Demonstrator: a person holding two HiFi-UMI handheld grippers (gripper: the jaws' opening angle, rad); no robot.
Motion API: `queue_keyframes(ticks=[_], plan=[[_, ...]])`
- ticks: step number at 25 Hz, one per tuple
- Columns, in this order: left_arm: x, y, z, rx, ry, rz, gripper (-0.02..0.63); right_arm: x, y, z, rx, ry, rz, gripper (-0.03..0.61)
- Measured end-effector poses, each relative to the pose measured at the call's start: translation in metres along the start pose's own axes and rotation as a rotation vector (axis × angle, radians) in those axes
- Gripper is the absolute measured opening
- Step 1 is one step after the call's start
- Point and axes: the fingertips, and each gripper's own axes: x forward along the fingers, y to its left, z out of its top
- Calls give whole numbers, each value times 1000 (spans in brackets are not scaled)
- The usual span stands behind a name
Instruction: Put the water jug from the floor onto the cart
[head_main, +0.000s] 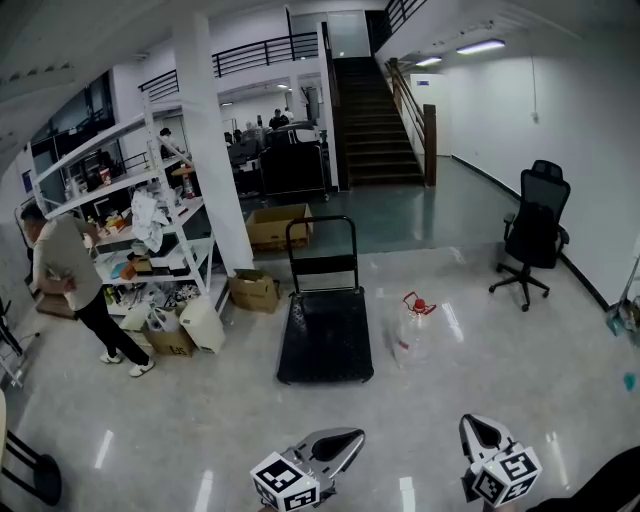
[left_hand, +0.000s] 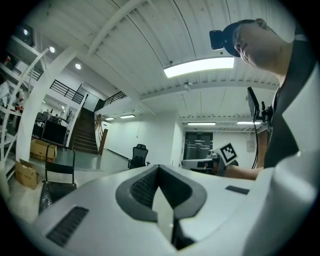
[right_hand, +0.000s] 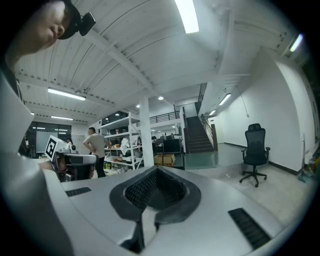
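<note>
Water jug (head_main: 412, 330), clear with a red cap, stands on the glossy floor (head_main: 500, 370) well ahead of our jaws, just right of the black cart (head_main: 325, 345). We hold the left gripper (head_main: 342, 445) and the right gripper (head_main: 482, 432) side by side, each with its jaws pressed together and gripping nothing; the jug sits ahead between the two, the cart ahead of the left jaws
</note>
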Motion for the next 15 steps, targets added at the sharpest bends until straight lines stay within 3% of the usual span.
queue_keyframes(ticks=[6,15], plan=[[-3,0,8,-58,-6,11,2,2,5,0,30,3,-6,0],[-16,10,9,-54,-13,10,2,7,20,-1,43,-4,-11,0]])
